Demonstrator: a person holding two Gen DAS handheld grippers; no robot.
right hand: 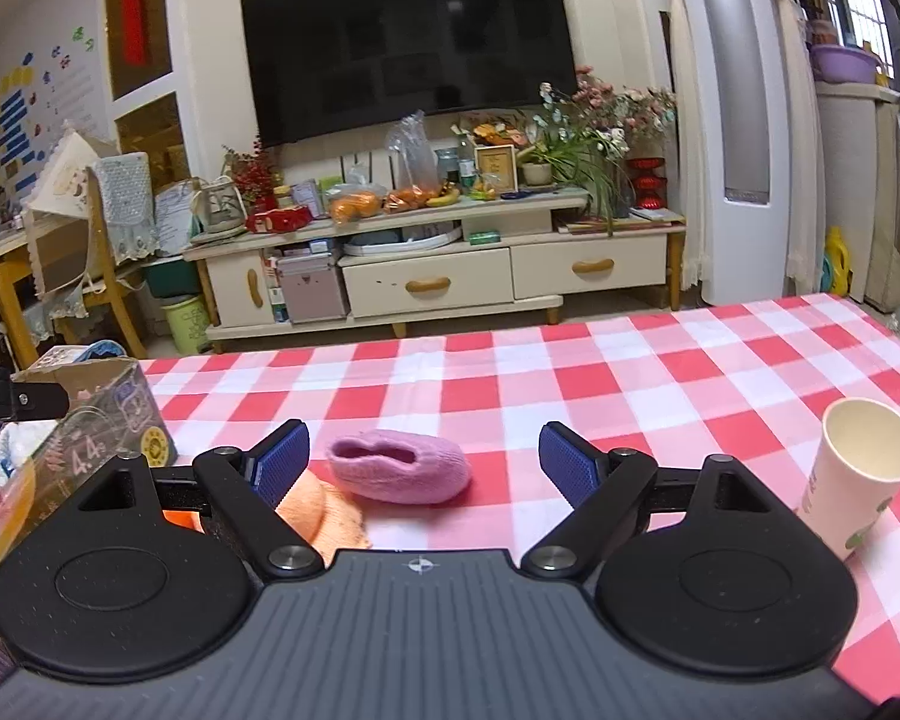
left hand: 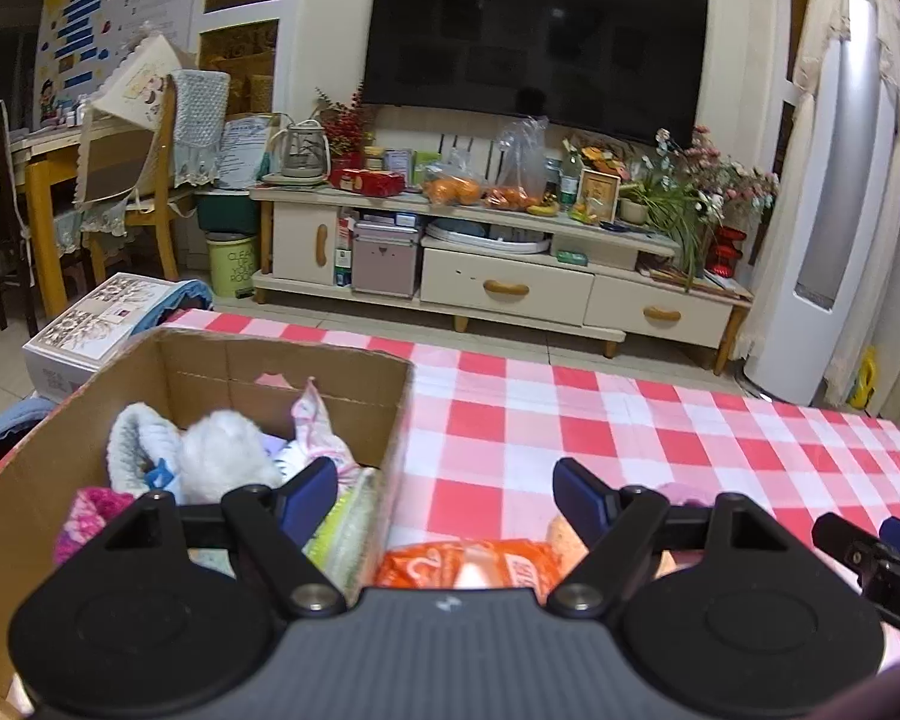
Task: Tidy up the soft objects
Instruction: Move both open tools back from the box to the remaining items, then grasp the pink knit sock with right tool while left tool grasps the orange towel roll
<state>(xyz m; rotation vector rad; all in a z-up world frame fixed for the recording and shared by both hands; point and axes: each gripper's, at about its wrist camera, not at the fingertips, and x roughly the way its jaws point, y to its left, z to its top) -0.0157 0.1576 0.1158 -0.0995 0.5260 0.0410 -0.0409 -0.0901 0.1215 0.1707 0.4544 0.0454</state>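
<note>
A cardboard box (left hand: 396,414) stands at the table's left, holding several soft items: a white fluffy toy (left hand: 222,456), a pale knit piece (left hand: 132,444) and a pink cloth (left hand: 315,426). My left gripper (left hand: 444,495) hovers open over the box's right wall, with nothing between its fingers; an orange packet (left hand: 468,564) lies just below it. In the right wrist view a pink knit sock (right hand: 399,471) lies on the checked cloth, slightly left of centre between the blue pads. My right gripper (right hand: 423,456) is open around it, not touching. An orange knit piece (right hand: 324,513) lies by the left finger.
A white paper cup (right hand: 858,474) stands on the table at the right. The box's printed side (right hand: 114,420) rises at the left of the right wrist view. The red-and-white checked tablecloth (left hand: 630,420) stretches ahead; a TV cabinet (left hand: 498,276) stands beyond the table's far edge.
</note>
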